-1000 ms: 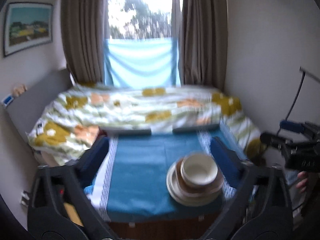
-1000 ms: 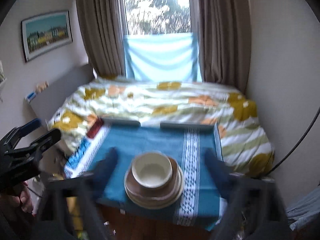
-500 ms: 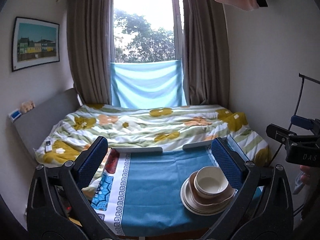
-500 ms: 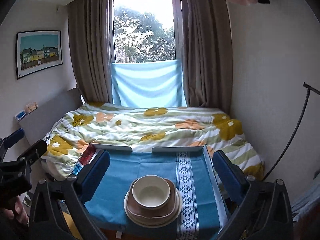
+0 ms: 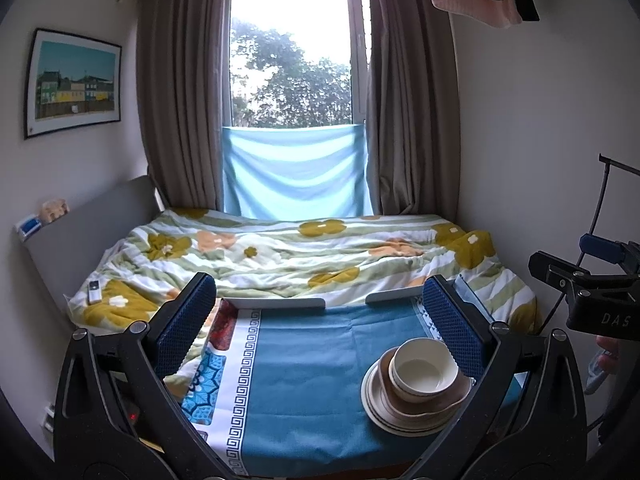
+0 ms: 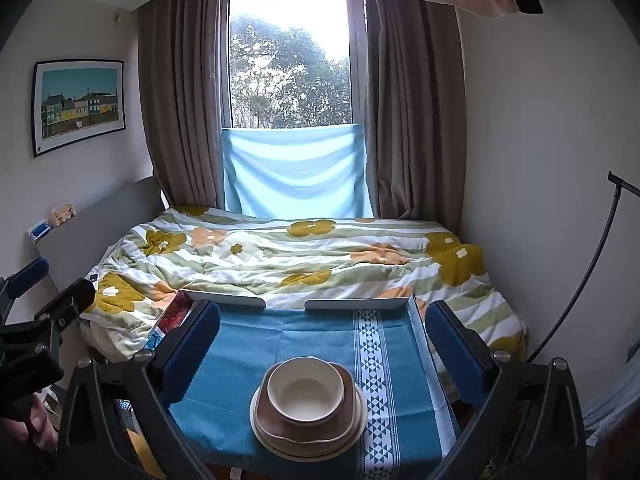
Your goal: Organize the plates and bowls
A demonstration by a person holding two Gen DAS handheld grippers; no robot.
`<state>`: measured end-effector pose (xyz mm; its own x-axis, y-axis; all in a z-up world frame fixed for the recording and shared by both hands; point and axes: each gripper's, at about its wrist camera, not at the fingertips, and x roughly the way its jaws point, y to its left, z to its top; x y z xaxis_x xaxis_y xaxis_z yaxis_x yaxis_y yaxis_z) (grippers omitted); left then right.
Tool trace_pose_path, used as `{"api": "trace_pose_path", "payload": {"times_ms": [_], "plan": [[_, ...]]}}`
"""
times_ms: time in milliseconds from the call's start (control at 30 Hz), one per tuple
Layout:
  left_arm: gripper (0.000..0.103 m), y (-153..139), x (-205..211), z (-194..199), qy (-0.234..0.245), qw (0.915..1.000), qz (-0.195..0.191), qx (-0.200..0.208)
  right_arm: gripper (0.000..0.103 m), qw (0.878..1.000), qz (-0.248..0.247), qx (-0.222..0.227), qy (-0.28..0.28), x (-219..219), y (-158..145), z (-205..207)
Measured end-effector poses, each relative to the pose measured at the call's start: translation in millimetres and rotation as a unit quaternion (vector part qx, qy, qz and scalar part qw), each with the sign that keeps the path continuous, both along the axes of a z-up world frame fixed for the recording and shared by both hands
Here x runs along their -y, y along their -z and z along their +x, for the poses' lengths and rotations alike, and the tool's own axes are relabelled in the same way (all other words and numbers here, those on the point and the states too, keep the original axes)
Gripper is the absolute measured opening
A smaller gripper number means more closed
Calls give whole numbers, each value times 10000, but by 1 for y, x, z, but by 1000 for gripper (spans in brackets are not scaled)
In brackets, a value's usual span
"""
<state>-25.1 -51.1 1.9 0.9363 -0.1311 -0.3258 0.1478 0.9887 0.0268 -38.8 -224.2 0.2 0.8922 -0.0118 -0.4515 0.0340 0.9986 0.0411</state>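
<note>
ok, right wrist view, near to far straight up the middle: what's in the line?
Stack of plates with the cream bowl on top → blue tablecloth → floral duvet → light blue cloth hung at the window → window.

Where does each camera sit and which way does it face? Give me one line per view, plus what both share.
Left wrist: sits on the left gripper, looks across the blue cloth-covered table toward the bed; its own open blue-padded fingers show, the right gripper at the edge.
Right wrist: sits on the right gripper, faces the same way; its open fingers frame the view.
Shared: the cream bowl atop the stack of brown and cream plates.
</note>
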Motion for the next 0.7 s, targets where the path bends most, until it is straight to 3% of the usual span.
{"api": "trace_pose_path", "payload": {"times_ms": [700], "plan": [[103, -1, 3, -3, -50, 10000, 9, 27, 102, 10000, 7, -10, 3, 0, -2, 1]]}}
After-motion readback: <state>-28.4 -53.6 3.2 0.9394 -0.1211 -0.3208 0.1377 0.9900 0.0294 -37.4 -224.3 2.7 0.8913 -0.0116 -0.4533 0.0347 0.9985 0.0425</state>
